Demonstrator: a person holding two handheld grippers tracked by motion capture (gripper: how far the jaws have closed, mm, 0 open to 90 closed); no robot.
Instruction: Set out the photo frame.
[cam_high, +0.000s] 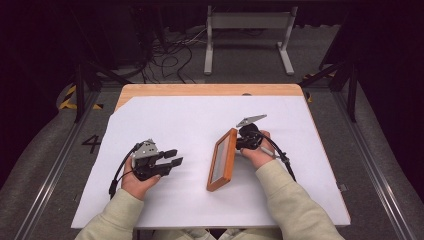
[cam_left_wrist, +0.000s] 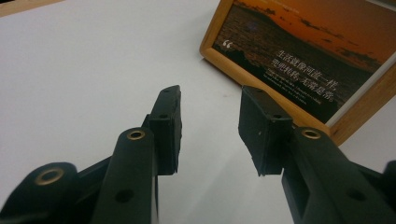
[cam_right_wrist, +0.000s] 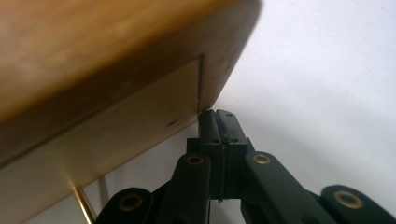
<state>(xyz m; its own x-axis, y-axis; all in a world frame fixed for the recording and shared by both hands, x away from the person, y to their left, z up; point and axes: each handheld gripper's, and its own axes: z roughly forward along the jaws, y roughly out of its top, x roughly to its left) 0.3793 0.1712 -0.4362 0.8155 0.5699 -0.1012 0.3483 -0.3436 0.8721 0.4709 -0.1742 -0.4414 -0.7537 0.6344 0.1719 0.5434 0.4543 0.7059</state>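
1. Two grippers are at work over the white table cover (cam_high: 165, 115). Your left gripper (cam_high: 172, 159) rests low at the left with its jaws apart and nothing between them. Your right gripper (cam_right_wrist: 222, 119) has its jaws pressed together with nothing in them, its tips right at the back of the wooden picture frame (cam_high: 223, 159).

2. The frame stands tilted on one long edge, right of the table's middle, its glass side turned toward your left gripper. In the left gripper view the sunset print with white writing (cam_left_wrist: 303, 74) faces that camera.

3. In the right gripper view a thin brass-coloured leg (cam_right_wrist: 85, 201) shows at the frame's back. Whether it bears any weight yet I cannot tell.

4. Main risk: the frame is not clamped, only leaning or nudged from behind. Push further with closed tips and it could tip forward and land glass down.

5. Second risk: the bottom edge may skate across the smooth cover rather than pivot, so the frame slides instead of rising.

6. Third risk: the closed tips sit near a corner of the back panel. They could slip off the rim and let the frame drop back.

7. Your left gripper is well apart from the frame, too far to catch it.
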